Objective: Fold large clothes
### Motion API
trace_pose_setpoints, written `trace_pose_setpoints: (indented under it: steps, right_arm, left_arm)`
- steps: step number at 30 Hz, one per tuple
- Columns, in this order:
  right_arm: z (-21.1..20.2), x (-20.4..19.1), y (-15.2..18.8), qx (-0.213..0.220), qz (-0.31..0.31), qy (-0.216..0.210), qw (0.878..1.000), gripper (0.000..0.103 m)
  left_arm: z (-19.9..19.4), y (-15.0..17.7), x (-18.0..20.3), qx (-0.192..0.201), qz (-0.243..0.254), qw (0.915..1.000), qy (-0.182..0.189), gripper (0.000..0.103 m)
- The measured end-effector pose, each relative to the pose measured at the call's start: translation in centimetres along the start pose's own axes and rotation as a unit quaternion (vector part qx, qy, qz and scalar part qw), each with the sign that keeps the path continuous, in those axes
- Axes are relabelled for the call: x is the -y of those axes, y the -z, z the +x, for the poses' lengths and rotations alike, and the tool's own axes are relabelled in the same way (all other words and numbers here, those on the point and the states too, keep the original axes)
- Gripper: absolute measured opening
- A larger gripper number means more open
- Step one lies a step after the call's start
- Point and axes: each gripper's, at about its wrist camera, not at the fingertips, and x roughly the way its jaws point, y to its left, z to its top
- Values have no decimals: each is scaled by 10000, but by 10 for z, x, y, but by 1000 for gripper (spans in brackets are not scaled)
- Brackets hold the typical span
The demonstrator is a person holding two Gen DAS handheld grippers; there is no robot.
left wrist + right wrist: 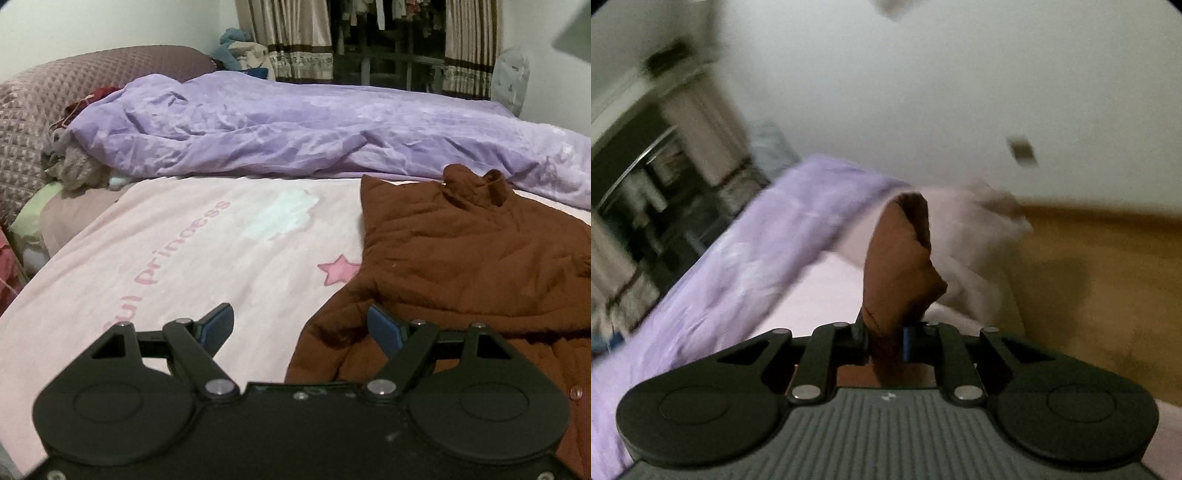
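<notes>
The brown padded jacket (461, 266) is seen lying on the bed's pink sheet (192, 251), just in front of the bunched purple duvet (295, 129), with its stand-up collar nearest that duvet and its body running back toward the camera. The long axis is therefore judged to run from the duvet toward the near edge of the bed, collar end far, hem end near.

The left tongs (301, 325) are held spread wide, nothing between the blue pads; one pad hovers over the jacket's near sleeve or side edge, the other over bare sheet beside it. No contact with the cloth can be confirmed.

In the blurred right wrist view, the right tongs (884, 343) are pressed together on a fold of brown fabric (901, 258), which rises up from the jaws against the wall, with the duvet (757, 251) to one side. That piece is taken to be a sleeve or edge of the same jacket, lifted clear of the bed.

Progress is judged early: a flap appears to be raised for a first fold, yet the garment is spread broadly, rumpled, not squared. The sides, sleeves and the final halving toward the collar are all left to be done.
</notes>
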Motion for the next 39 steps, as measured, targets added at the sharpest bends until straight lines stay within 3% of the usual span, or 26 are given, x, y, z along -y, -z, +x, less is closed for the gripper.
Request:
trace_pose_setpoints:
  steps: [4,6,9,13,18,24,29,32,33,34,36,39]
  right_arm:
    - [-21,-109,42,24,-700,-790,9944,16]
    - [-25,-166,71,-128,-975,-1218,9877,16]
    - [-35,-242,117,-238,-1354,-1610,9773,16]
    - [-55,-321,182,-519,-1662,-2161,9607,15]
    - [-68,-383,247,-791,-2017,-2780,9358,15]
    - [-29,-384,298,-1641,-1823,-2434,9384,15]
    - [-29,-382,312,-1600,-2106,-2341,9355,18]
    - [-29,-378,317,-1622,-2166,-2551,9283,36]
    - [-29,-379,321,-1705,-2146,-2787,9204,58]
    - [-32,-378,316,-1775,-2117,-2987,9135,71]
    - [-42,-377,309,-1731,-2045,-3002,9155,70]
    - [-75,-356,275,-1123,-2163,-3088,9194,70]
  left_arm:
    - [8,-8,7,312,-17,9995,-82,81]
    - [23,-18,17,183,294,9993,119,81]
    - [35,-27,29,263,562,9981,-30,81]
    - [49,-29,37,241,525,9983,-20,81]
    - [69,-21,35,31,522,9986,-2,81]
    - [91,-6,31,-166,363,9991,110,83]
    - [100,1,35,-105,381,9992,102,86]
    - [96,3,33,-71,329,9994,82,87]
    - [93,2,32,-81,322,9994,88,87]
    - [90,0,31,-95,308,9994,82,87]
    - [80,-6,29,-69,296,9995,71,85]
    - [52,-15,30,155,305,9993,175,85]
